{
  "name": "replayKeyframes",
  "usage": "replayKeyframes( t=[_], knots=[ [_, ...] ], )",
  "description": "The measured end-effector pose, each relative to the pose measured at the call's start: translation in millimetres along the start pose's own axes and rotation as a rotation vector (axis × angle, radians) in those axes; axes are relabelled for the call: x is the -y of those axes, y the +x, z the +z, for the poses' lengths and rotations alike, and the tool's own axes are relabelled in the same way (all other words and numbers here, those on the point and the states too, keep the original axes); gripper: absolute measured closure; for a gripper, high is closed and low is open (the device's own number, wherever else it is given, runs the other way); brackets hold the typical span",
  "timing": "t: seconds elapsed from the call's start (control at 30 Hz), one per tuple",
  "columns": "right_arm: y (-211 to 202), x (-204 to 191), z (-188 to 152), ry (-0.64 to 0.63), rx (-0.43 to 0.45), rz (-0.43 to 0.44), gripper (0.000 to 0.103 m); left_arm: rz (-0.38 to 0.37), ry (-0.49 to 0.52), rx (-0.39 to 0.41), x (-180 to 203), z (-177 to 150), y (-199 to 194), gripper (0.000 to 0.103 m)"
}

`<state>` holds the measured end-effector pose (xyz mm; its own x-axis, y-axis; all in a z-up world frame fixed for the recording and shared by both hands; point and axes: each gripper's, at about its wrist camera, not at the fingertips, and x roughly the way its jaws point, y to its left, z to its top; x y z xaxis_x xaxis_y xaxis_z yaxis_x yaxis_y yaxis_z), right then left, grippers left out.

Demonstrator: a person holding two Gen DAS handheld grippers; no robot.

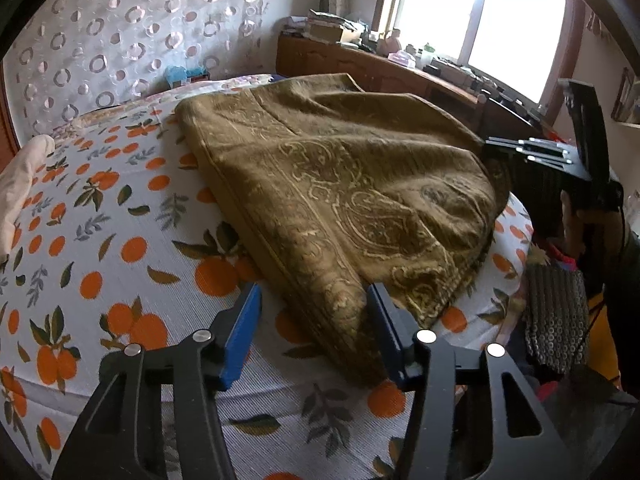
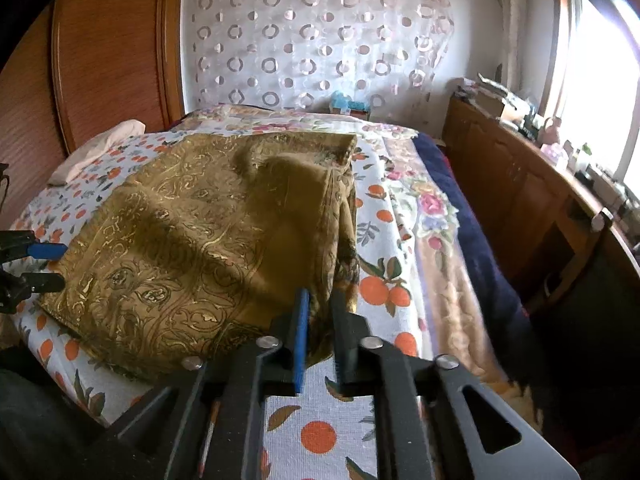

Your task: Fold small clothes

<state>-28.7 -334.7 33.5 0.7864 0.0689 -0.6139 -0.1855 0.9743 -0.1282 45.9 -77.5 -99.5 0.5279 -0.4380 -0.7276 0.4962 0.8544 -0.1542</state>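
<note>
While draped over the bed [image 2: 320, 436]:
Garment: olive paisley cloth [image 1: 352, 184], frame centre.
Right tool [image 2: 320, 308]: nearly closed, pinching cloth edge.
Left tool [image 1: 314, 300]: wide open, straddling lower corner.
Advice: clamp left first, lift evenly.

Bedroom in home. Big bed [image 1: 100, 240] with white sheet [image 2: 316, 420], orange fruit and green leaves printed on it. Flowery blanket [image 2: 424, 208] beside sheet. White curtain [image 2: 312, 36] with round rings behind bed. Wood headboard [image 2: 108, 48] at side. Long wood cabinet [image 1: 360, 66] under bright window [image 1: 496, 12], piled with small stuff.
</note>
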Motion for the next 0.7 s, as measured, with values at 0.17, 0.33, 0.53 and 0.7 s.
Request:
replayKeyframes(
  t=[0.17,0.33,0.53,0.7],
  knots=[
    [-9.3,-4.4,2.3,0.004,0.026,-0.019,0.053,-0.039,0.005,-0.014,2.7,-0.3,-0.7,0.073],
    [-18.9,-20.8,1.8,-0.026,0.043,0.058,0.047,-0.069,-0.002,0.031,5.9,5.6,-12.7,0.096],
    [-17.9,-52.1,-3.4,-0.055,0.036,0.199,0.046,-0.083,0.020,0.176,11.8,42.7,-50.7,0.098],
    [-29.0,-66.3,-5.3,-0.099,0.056,0.289,0.044,-0.081,0.036,0.253,14.4,74.0,-63.4,0.098]
  ],
)
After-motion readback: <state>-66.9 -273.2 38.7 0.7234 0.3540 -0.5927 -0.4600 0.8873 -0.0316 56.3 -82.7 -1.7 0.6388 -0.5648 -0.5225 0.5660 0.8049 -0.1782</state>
